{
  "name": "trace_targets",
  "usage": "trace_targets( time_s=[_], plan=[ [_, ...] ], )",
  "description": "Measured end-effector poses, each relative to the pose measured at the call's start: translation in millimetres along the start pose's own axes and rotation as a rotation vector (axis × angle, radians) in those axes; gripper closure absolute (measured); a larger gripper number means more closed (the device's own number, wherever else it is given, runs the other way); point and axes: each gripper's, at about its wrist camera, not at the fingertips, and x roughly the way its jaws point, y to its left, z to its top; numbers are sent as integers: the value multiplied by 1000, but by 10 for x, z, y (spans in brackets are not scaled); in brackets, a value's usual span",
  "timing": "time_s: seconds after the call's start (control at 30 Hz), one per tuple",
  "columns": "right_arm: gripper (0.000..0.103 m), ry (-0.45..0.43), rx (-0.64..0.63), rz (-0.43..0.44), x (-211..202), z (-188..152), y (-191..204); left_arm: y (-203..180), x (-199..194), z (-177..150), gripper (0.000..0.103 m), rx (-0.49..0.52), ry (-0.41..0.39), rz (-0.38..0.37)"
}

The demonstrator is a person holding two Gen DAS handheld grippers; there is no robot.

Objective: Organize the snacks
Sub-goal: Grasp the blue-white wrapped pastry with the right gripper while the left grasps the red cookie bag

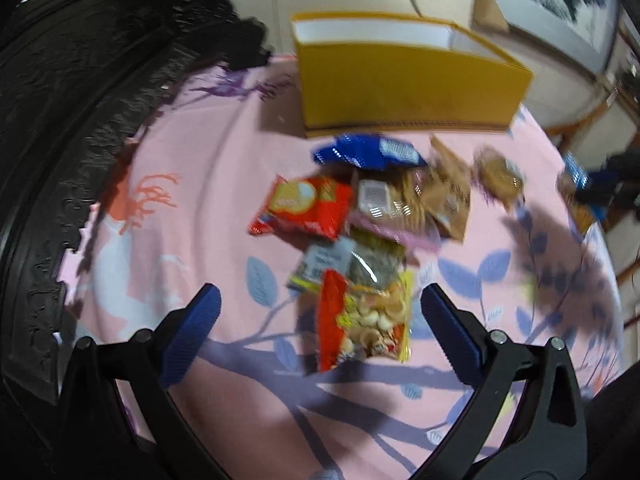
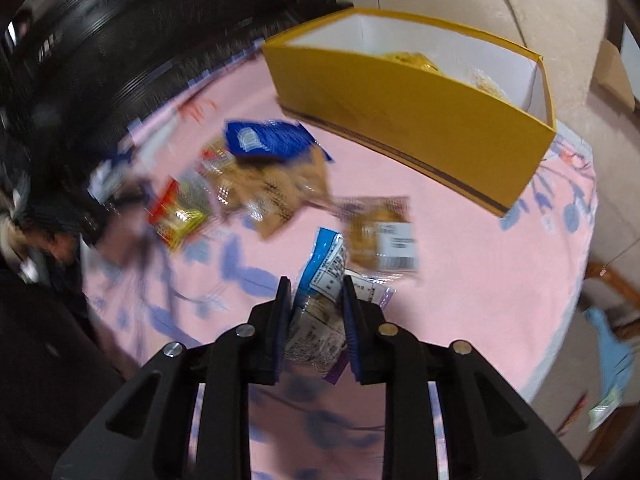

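Above the pink surface (image 2: 460, 240) | right hand-held gripper (image 2: 316, 300) clamped a blue-and-white snack packet (image 2: 324, 264) | left hand-held gripper (image 1: 320, 304) gaped over the red-and-yellow snack bag (image 1: 364, 320) | step: transfer | next: yellow box (image 2: 420, 128).

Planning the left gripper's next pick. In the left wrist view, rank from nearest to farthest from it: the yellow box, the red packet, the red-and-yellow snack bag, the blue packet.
1. Red-and-yellow snack bag: between the open fingers.
2. Red packet: farther up, slightly left.
3. Blue packet: beyond it, centre.
4. Yellow box: at the back.
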Motion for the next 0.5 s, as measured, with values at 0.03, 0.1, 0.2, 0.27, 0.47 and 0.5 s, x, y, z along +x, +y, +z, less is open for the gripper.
trace_targets(
  time_s=[0.03,0.1,0.2,0.27,0.47,0.5],
  plan=[
    [78,-16,23,13,-29,5,55,-23,43,-32,2,2,8,-8],
    [78,-40,61,36,-83,26,128,-67,143,-84,2,6,30,-37],
    [78,-70,99,55,-180,29,219,-172,293,-130,2,42,55,-50],
    [78,-90,119,58,-241,45,251,-230,393,-138,2,62,70,-50],
    [78,-127,162,63,-337,108,311,-293,522,-196,52,62,104,-113],
    [78,-131,165,63,-354,106,316,-292,485,-204,55,60,91,-127]
  ],
)
